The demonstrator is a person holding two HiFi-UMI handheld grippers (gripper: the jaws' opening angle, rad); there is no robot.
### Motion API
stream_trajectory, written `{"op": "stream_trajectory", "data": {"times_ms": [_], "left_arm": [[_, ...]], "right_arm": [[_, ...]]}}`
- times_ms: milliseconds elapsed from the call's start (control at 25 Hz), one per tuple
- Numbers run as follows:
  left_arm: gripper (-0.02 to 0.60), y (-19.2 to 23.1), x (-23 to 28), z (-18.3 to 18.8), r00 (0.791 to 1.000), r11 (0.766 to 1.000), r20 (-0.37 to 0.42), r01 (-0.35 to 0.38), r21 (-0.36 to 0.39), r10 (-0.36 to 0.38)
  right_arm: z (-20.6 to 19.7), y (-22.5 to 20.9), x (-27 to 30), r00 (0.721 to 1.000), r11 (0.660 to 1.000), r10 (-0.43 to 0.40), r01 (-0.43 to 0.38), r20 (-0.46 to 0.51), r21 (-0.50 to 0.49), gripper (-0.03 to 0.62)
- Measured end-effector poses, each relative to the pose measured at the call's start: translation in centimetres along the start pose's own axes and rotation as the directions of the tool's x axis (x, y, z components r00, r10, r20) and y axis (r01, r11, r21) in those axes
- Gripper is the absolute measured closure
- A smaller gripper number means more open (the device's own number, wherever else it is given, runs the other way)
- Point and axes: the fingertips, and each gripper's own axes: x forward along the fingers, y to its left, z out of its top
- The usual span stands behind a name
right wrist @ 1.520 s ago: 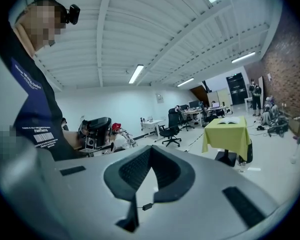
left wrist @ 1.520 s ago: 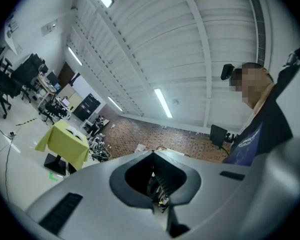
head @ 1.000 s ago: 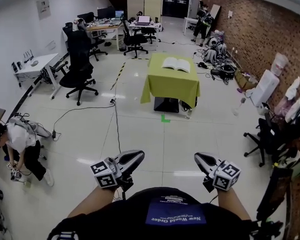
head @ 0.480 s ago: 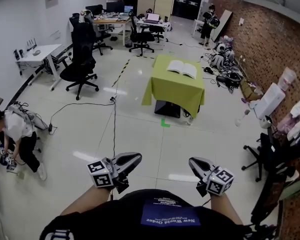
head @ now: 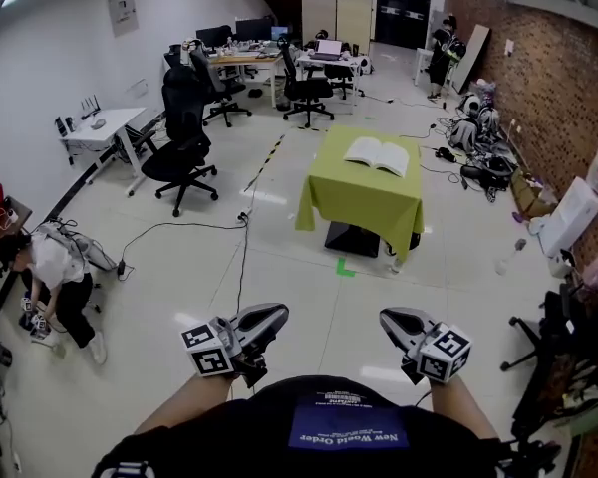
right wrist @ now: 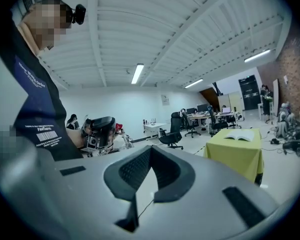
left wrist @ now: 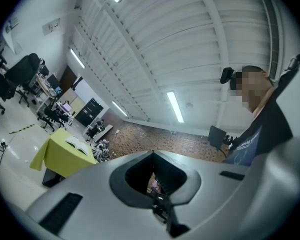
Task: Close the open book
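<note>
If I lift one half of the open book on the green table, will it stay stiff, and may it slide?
The book lies open with both halves arching, so a lifted half would probably bend and fan. It rests on a draped green cloth, so a sideways push may slide it or wrinkle the cloth.

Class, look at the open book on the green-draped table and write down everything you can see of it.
The book lies open and flat, pages up, near the middle of the table draped in yellow-green. Two white page blocks curve down into a central fold, with the left and right halves looking about equally thick. It seems to be paper. Any print is too small to read, and no cover shows. It rests only on the table top, and nothing lies on it.
</note>
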Motion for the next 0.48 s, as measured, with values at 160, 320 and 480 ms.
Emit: {"op": "stream_trajectory", "data": {"times_ms": [160, 320, 480], "left_arm": [[0.575, 0.7, 3.6, -0.4, 1.0, 1.0, -0.029, -0.01, 0.01, 0.01], [0.575, 2.3, 5.7, -0.1, 0.998, 1.0, -0.057, -0.014, 0.007, 0.014], [0.575, 5.1, 7.4, 0.0, 0.998, 1.0, -0.062, 0.014, -0.014, -0.015]], "right_arm": [[0.3, -3.6, -0.6, 0.999, 1.0, 0.018, -0.019, 0.028, 0.024, 0.609], [0.2, -6.1, -0.6, 1.0, 0.999, 0.0, -0.002, 0.03, 0.05, 0.609], [-0.4, -8.5, 0.4, 0.999, 0.997, -0.037, 0.037, 0.001, 0.061, 0.609]]}}
